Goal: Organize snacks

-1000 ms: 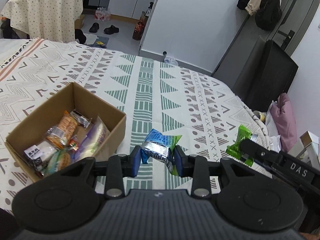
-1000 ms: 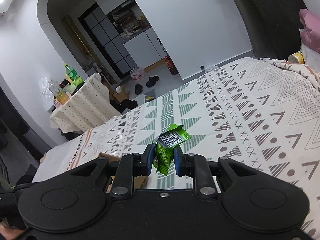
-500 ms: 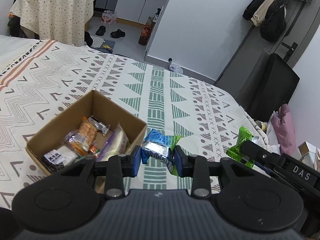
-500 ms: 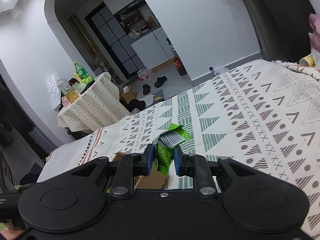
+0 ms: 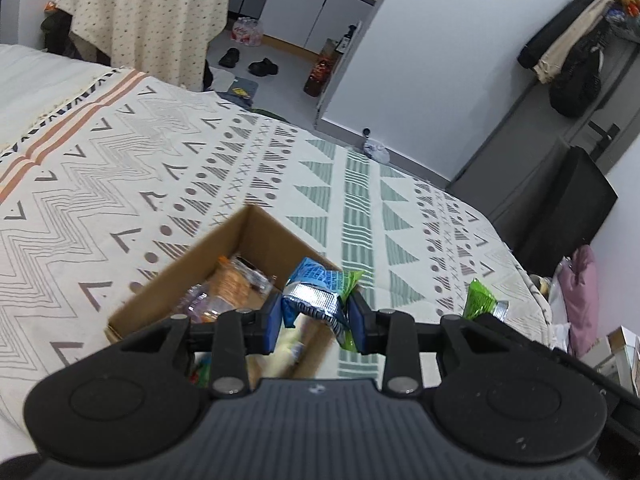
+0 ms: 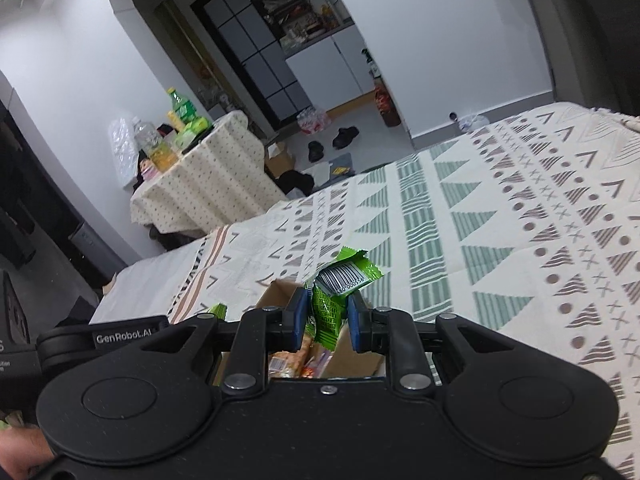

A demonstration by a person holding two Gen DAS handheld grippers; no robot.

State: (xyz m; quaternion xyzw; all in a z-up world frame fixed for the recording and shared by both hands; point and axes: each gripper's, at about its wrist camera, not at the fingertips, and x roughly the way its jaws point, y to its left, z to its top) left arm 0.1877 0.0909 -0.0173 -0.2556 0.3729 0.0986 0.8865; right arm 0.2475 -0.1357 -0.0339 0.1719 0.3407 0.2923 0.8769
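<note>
One cardboard box (image 5: 192, 276) on patterned bedspread (image 5: 120, 184), open top, several wrapped snacks inside; count unclear, blurred, perhaps five or more. Left gripper (image 5: 316, 322) above box's right corner, jaws narrow, clamped on one blue-and-silver snack packet (image 5: 314, 298). Right gripper (image 6: 326, 322) also over box, jaws nearly closed, pinching one green snack packet (image 6: 332, 304), barcode end up. Two packets held in all, one per gripper. Two black shoes (image 5: 250, 62) on floor beyond bed.
</note>
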